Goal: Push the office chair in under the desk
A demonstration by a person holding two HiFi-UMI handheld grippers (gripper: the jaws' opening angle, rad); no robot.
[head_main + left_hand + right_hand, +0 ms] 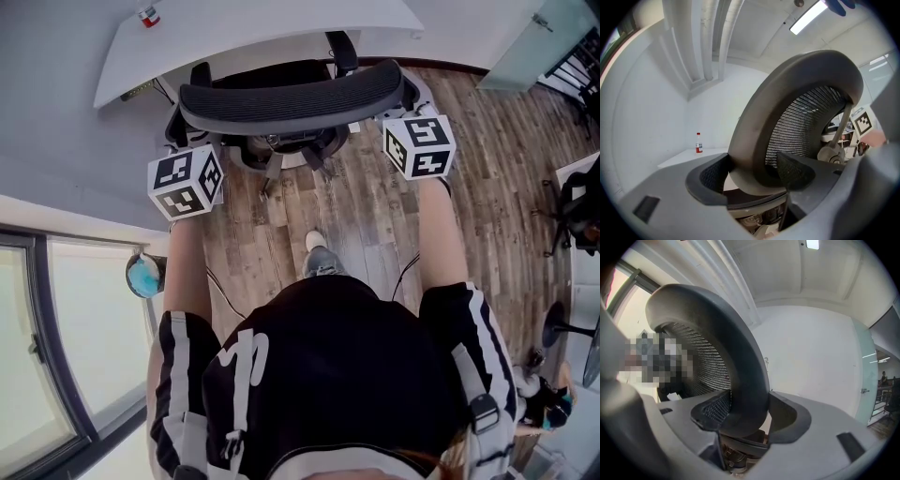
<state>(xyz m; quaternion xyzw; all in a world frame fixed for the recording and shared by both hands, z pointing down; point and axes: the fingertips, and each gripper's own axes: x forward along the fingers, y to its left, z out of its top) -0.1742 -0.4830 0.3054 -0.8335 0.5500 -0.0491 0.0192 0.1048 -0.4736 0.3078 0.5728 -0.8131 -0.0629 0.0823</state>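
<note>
The black mesh office chair (291, 98) stands at the white desk (234, 28), its seat partly beneath the desktop. My left gripper (192, 141) holds the left edge of the curved chair back, and my right gripper (405, 108) holds the right edge. In the left gripper view the back's grey frame (754, 131) sits between the two padded jaws of my left gripper (752, 176), which press on it. In the right gripper view my right gripper (750, 416) is shut the same way on the frame (745, 362).
A small red-capped bottle (148, 16) stands on the desk's far left corner. A window wall (56, 356) runs along the left. Other chairs (577, 202) and a glass partition (539, 42) stand at the right. My foot (319, 258) rests on the wooden floor behind the chair.
</note>
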